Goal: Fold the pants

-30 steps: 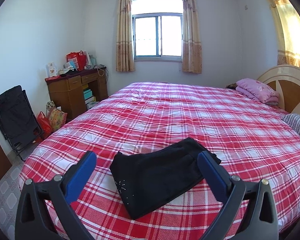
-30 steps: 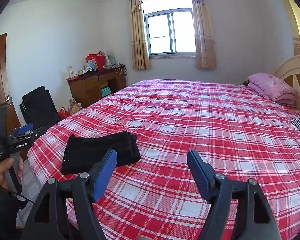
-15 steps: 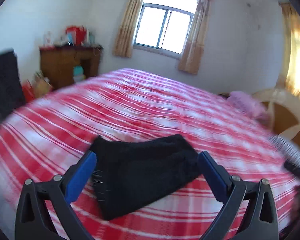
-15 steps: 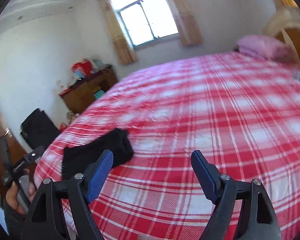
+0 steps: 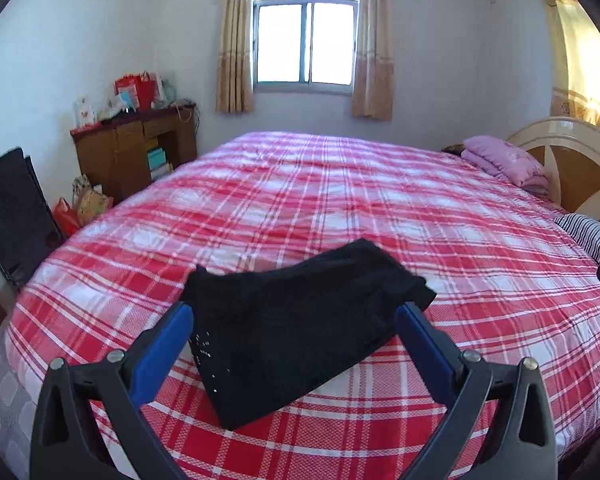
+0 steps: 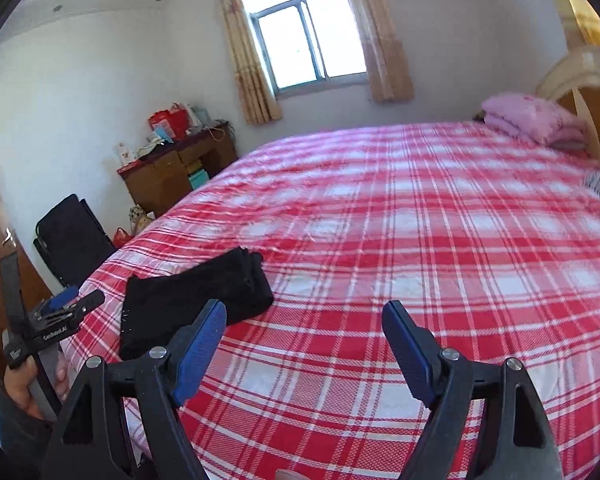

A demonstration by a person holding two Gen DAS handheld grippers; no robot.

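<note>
Sunlit bedroom, red plaid bedspread [image 5: 340, 200]. Black pants [image 5: 300, 332], already folded small, lie near its edge, looking soft and limp; corners seem the best hold. Left gripper [image 5: 294, 344] and right gripper [image 6: 304, 344] both gape wide, grasping nothing.

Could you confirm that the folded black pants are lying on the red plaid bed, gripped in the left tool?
Not quite: the pants lie on the bed, but the left tool is open and not gripping them, as the left wrist view shows.
</note>
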